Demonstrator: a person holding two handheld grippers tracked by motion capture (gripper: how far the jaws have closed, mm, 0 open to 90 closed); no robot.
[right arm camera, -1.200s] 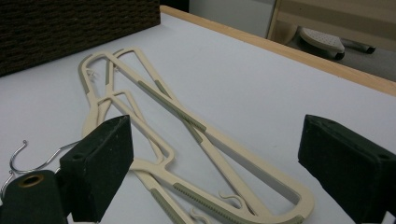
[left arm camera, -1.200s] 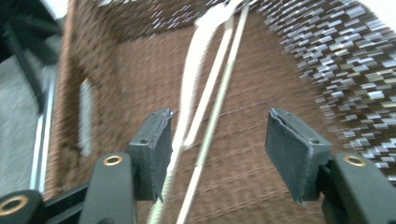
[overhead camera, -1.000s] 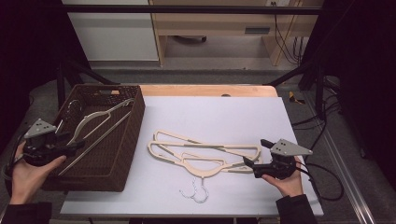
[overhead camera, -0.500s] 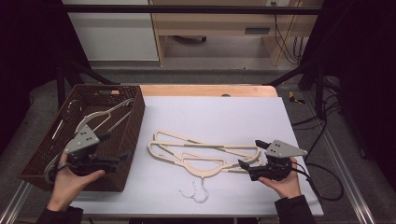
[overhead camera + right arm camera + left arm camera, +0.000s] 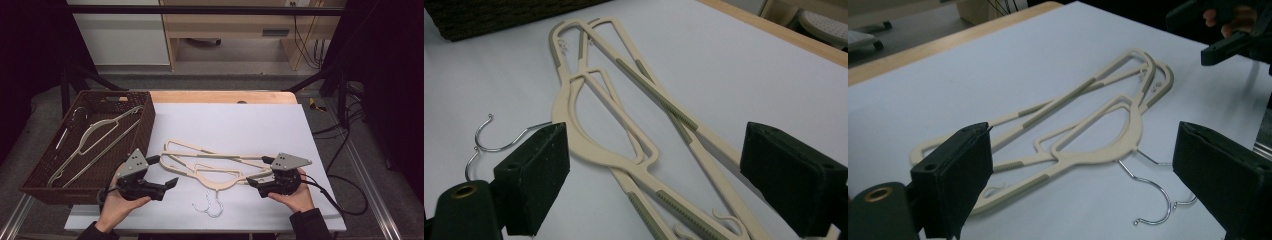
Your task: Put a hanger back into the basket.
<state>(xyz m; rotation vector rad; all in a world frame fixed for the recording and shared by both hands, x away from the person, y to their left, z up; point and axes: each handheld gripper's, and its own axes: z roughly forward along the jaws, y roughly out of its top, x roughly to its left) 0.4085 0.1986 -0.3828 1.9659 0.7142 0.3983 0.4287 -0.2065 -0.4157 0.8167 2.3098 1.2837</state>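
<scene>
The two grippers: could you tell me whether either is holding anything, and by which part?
Nothing is held. The left gripper and the right gripper are both open, on either side of the cream hangers on the table.

I find no legible text, label, brand, number or sign. The cream hangers (image 5: pixel 210 167), the wicker basket (image 5: pixel 47 172), the counter (image 5: pixel 240 125) and my jaws' black pads all show plain, unmarked surfaces in the high view and both gripper views.

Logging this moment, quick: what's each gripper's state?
Left gripper: open, holding nothing, near the hangers.
Right gripper: open, holding nothing, at the hangers' other end.
</scene>
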